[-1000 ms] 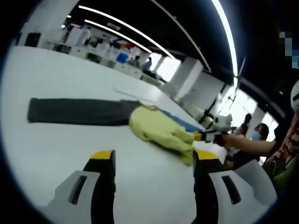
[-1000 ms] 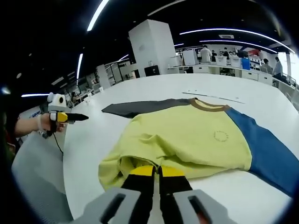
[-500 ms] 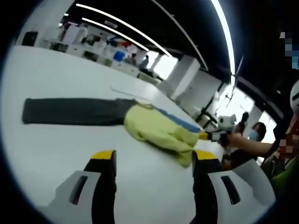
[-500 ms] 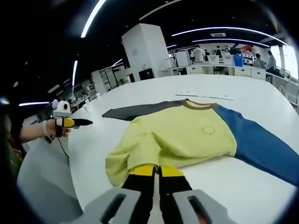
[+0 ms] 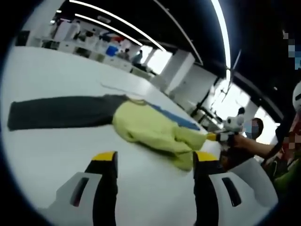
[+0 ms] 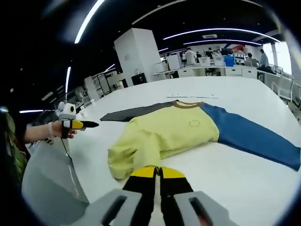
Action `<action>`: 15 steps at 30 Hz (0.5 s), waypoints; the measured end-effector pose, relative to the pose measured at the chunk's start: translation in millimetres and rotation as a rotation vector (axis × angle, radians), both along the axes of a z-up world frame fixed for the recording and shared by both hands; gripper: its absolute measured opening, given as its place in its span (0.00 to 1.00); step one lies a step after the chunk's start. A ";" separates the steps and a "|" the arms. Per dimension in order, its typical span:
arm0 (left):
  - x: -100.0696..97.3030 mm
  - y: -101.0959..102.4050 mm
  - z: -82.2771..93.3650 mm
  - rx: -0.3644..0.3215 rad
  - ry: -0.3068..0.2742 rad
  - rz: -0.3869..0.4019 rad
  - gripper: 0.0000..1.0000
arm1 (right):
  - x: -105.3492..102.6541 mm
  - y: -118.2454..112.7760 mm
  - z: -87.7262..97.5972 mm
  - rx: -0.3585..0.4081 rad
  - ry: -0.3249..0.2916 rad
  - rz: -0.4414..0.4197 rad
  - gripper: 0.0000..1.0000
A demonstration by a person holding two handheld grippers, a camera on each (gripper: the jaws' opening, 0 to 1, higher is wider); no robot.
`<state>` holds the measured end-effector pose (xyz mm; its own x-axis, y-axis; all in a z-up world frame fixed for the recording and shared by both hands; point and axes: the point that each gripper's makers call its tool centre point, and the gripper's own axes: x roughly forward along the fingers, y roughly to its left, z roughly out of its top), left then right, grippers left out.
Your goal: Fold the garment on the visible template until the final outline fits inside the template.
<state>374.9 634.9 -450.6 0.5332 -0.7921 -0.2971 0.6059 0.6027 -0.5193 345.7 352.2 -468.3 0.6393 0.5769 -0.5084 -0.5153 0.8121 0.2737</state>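
Right gripper view: right gripper (image 6: 155, 173) rises from the bottom centre, jaws pressed together, yellow tips touching. Whether they pinch the shirt hem cannot be told; the yellow cloth ends just above the tips. The shirt (image 6: 174, 134) lies directly ahead on the white surface (image 6: 244, 179). Its sleeve-to-sleeve axis runs across the frame: dark grey sleeve (image 6: 134, 113) toward the upper left, blue sleeve (image 6: 249, 136) toward the right edge, collar on the far side. The near hem corner is bunched and lifted. No template outline can be made out on the surface.

Left gripper view: left gripper (image 5: 153, 162) hangs above the surface with jaws wide apart, nothing between them. The shirt (image 5: 150, 129) sits ahead and right of centre, its grey sleeve (image 5: 56, 112) stretching to the left edge. The right gripper (image 5: 221, 136) shows at centre right, at the hem end of the cloth.

Judgement: the right gripper is the nearer one to the hem; a fold would carry it away from that gripper, toward the collar.

Room: open office hall, ceiling light strips, desks and people far behind.
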 end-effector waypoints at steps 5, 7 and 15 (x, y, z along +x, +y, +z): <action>3.0 -14.4 -4.3 0.003 0.008 -0.042 0.60 | -14.0 -12.7 -1.2 0.009 0.010 -0.049 0.00; 4.9 -18.5 -5.1 0.000 0.013 -0.051 0.60 | -20.0 -17.0 -1.2 0.013 0.013 -0.068 0.00; 11.9 -34.7 -12.4 -0.004 0.045 -0.081 0.59 | -32.8 -26.9 -5.0 0.040 0.028 -0.123 0.00</action>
<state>386.8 600.2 -463.0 0.4536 -0.8334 -0.3156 0.6287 0.5503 -0.5495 312.8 325.3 -473.3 0.6924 0.5151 -0.5053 -0.4038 0.8570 0.3203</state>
